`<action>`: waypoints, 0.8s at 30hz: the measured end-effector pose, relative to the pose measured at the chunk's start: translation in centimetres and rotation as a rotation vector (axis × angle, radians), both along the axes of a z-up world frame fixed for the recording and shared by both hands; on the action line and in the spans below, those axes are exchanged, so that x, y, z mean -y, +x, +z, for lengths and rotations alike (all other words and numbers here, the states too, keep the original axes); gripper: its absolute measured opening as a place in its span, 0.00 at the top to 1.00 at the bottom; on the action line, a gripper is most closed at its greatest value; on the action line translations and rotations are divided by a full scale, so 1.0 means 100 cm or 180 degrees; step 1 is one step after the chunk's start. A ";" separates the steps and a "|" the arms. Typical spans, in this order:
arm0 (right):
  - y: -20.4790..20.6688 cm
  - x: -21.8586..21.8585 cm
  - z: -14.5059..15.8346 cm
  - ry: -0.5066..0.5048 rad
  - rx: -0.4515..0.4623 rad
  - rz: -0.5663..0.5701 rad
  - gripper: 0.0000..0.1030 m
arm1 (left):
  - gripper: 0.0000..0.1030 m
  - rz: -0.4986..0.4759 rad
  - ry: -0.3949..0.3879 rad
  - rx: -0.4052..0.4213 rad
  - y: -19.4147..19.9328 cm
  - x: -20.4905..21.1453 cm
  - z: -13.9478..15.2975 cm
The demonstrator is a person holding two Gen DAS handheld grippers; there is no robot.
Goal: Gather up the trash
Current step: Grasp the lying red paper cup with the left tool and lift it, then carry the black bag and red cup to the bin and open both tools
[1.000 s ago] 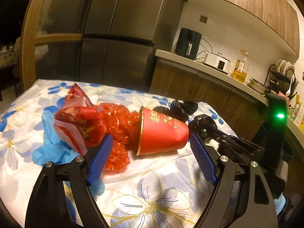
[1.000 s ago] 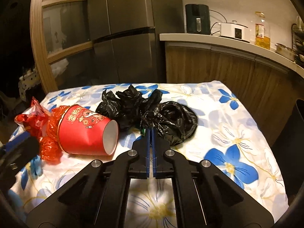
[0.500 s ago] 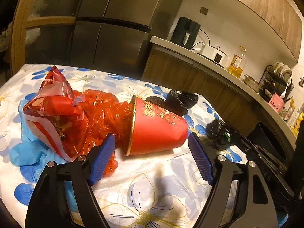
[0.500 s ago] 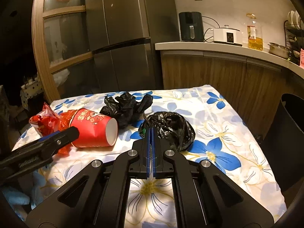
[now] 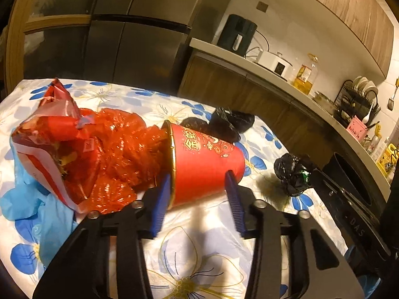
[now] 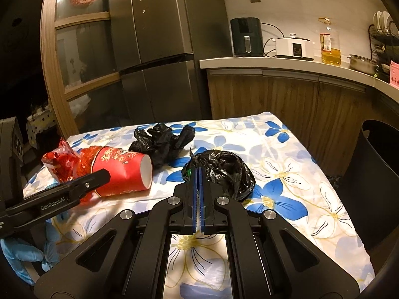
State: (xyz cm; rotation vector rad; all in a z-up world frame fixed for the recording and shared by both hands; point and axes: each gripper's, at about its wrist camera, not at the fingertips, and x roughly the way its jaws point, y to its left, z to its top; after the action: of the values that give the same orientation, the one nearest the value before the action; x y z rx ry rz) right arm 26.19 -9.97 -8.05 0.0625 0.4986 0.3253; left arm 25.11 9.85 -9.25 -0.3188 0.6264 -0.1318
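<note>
- Trash is seen spread on the flower-printed white and blue tablecloth (image 6: 286, 174): a red paper cup with gold lettering (image 5: 207, 164) lies on its side near the cloth's left part, its gold-rimmed mouth turned toward a crumpled red plastic wrapper (image 5: 82, 149).
- Just behind the cup a loose black plastic bag (image 6: 164, 142) is laid; a second, bunched black plastic bag (image 6: 224, 169) is placed nearer the cloth's middle.
- Bare cloth is left to the right of that bunched bag, up to the table edge, beside which a dark round bin (image 6: 374, 174) is stood.
- A steel refrigerator (image 6: 162, 49) and a wooden counter (image 6: 286, 92) are seen beyond the table.
- The left gripper (image 5: 198, 182) is held partly spread, its blue pads set at either side of the red cup.
- The right gripper (image 6: 198, 172) is clenched, its tips pinching a fold of the bunched black bag.
</note>
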 end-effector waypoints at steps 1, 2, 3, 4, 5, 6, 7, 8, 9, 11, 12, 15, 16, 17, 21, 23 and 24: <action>0.000 0.001 0.000 0.0000 -0.0002 -0.0002 0.99 | 0.63 -0.0021 -0.0008 -0.0019 0.001 0.001 -0.001; 0.000 0.001 0.000 -0.0001 -0.0001 -0.0007 0.99 | 0.64 -0.0045 -0.0030 -0.0035 0.003 0.001 -0.001; -0.001 0.002 0.000 -0.0001 -0.0001 -0.0010 0.99 | 0.65 -0.0070 -0.0050 -0.0052 0.004 0.002 -0.002; -0.001 0.002 -0.001 0.0001 -0.0004 -0.0013 0.99 | 0.69 -0.0097 -0.0052 -0.0085 0.007 0.003 -0.003; -0.001 0.003 -0.001 0.0001 -0.0004 -0.0016 0.99 | 0.79 -0.0127 -0.0040 -0.0111 0.008 0.005 -0.004; -0.002 0.003 -0.001 0.0000 -0.0001 -0.0020 0.99 | 0.85 -0.0166 -0.0026 -0.0124 0.009 0.007 -0.005; -0.003 0.004 -0.001 0.0000 0.0000 -0.0023 0.99 | 0.87 -0.0196 0.0021 -0.0119 0.009 0.011 -0.004; -0.004 0.006 0.000 0.0003 0.0005 -0.0029 0.99 | 0.93 -0.0240 0.0065 -0.0087 0.007 0.015 -0.003; -0.004 0.006 0.000 0.0004 0.0009 -0.0035 0.99 | 0.98 -0.0266 0.0089 -0.0061 0.006 0.017 -0.001; -0.007 0.009 0.001 0.0006 0.0020 -0.0046 0.99 | 0.98 -0.0286 0.0174 0.0015 0.000 0.023 0.004; -0.008 0.011 0.002 0.0007 0.0030 -0.0051 0.99 | 0.98 -0.0319 0.0184 0.0053 -0.003 0.027 0.007; -0.013 0.019 0.005 0.0019 0.0068 -0.0085 0.99 | 0.98 -0.0361 0.0228 0.0135 -0.009 0.036 0.015; -0.015 0.022 0.006 0.0027 0.0076 -0.0100 0.99 | 0.98 -0.0381 0.0234 0.0175 -0.013 0.040 0.019; -0.017 0.027 0.008 0.0038 0.0089 -0.0117 0.99 | 0.98 -0.0393 0.0228 0.0210 -0.016 0.044 0.023; -0.025 0.042 0.015 0.0060 0.0146 -0.0190 0.99 | 0.98 -0.0474 0.0155 0.0340 -0.026 0.058 0.039; -0.030 0.051 0.019 0.0066 0.0181 -0.0231 0.99 | 0.98 -0.0526 0.0142 0.0375 -0.029 0.068 0.046; -0.033 0.056 0.021 0.0072 0.0199 -0.0257 0.99 | 0.98 -0.0550 0.0138 0.0390 -0.030 0.072 0.048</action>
State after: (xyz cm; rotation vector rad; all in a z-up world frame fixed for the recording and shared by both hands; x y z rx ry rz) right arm 22.90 -15.58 -5.90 0.0938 0.4292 0.2529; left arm 22.15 2.68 -4.47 -0.2128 0.5340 -0.3009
